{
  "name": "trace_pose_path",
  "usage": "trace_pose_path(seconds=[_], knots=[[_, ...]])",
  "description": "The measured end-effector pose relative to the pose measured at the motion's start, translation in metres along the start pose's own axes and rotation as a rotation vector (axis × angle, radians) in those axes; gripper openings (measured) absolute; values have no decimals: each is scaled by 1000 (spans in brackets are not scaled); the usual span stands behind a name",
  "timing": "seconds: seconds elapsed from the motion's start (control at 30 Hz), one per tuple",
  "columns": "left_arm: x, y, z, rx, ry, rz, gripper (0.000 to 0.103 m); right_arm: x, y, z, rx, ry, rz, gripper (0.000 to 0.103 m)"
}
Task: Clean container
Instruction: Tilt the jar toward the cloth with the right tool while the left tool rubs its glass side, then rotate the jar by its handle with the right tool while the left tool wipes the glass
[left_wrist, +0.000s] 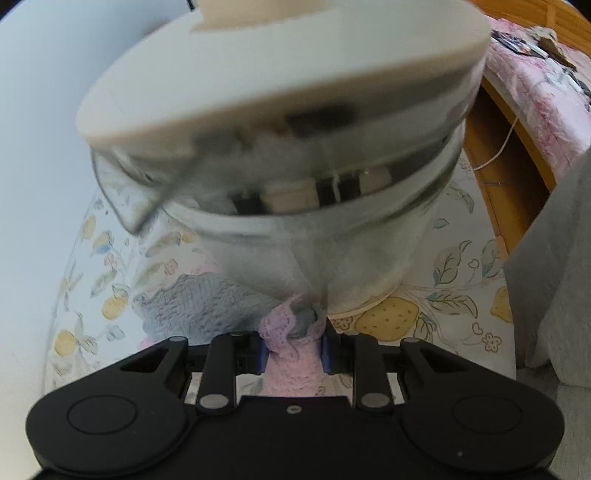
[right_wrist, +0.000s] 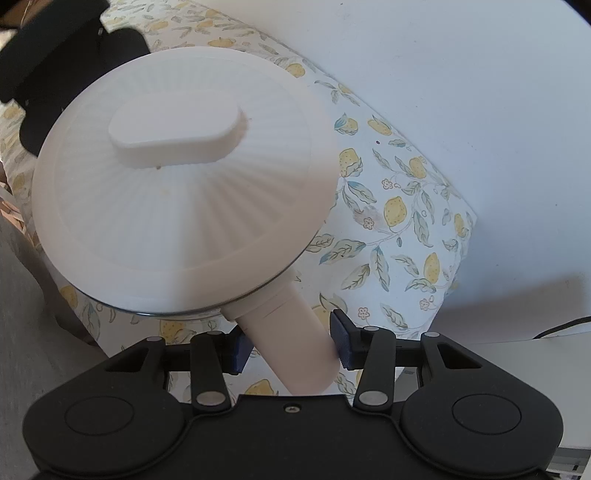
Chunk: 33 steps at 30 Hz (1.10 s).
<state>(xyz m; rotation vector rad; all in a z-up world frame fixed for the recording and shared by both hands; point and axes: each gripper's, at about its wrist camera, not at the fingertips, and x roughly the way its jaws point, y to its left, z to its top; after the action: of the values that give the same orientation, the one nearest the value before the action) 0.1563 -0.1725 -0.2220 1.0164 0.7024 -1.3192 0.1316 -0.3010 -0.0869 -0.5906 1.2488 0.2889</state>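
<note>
A lemon-and-leaf printed cloth (right_wrist: 402, 229) covers the counter, with a pale wall behind it and a wooden-framed bed with a pink floral cover (left_wrist: 532, 85) far off to one side.

Nearest in the left wrist view, the left tongs (left_wrist: 293, 347) are drawn narrow on a bunched pink and grey-blue knitted cleaning cloth (left_wrist: 291, 354), which trails out over the counter to the left and presses against the lower wall of the clear glass container with a ribbed white lid (left_wrist: 295, 206). The container looms just ahead, its base near the printed cloth; whether it rests there or is lifted I cannot tell.

In the right wrist view, the right tongs (right_wrist: 291, 347) stand around the container's stubby white cylindrical handle (right_wrist: 295, 347): one pad touches it, the other sits just beside, so the grip looks light.

The handle runs from the tongs up toward the lid's rim, and the lid's oblong knob (right_wrist: 177, 138) lies crosswise to it. The container's long axis seems roughly upright, tipped slightly.

To wipe well, I would firm the right grip so the glass cannot turn, then rub the cloth round the wall with even pressure, keeping the lid seated.
</note>
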Motion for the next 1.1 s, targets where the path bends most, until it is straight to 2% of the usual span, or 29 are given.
trace_pose_path(seconds=[0.17, 0.3, 0.57, 0.77, 0.93, 1.1], knots=[[17, -3, -5, -53, 25, 11, 24, 0, 0, -2, 30, -15, 12, 52], [13, -2, -2, -73, 31, 16, 25, 1, 2, -3, 48, -33, 17, 52], [-23, -1, 8, -83, 26, 29, 25, 0, 2, -3, 57, -66, 54, 52], [-47, -2, 17, -102, 40, 74, 25, -1, 3, -7, 92, -96, 97, 51], [-71, -5, 25, -135, 54, 113, 25, 2, 4, -3, 68, -116, 143, 49], [-78, -9, 30, -174, 71, 157, 24, 1, 7, 2, 60, -129, 172, 48]])
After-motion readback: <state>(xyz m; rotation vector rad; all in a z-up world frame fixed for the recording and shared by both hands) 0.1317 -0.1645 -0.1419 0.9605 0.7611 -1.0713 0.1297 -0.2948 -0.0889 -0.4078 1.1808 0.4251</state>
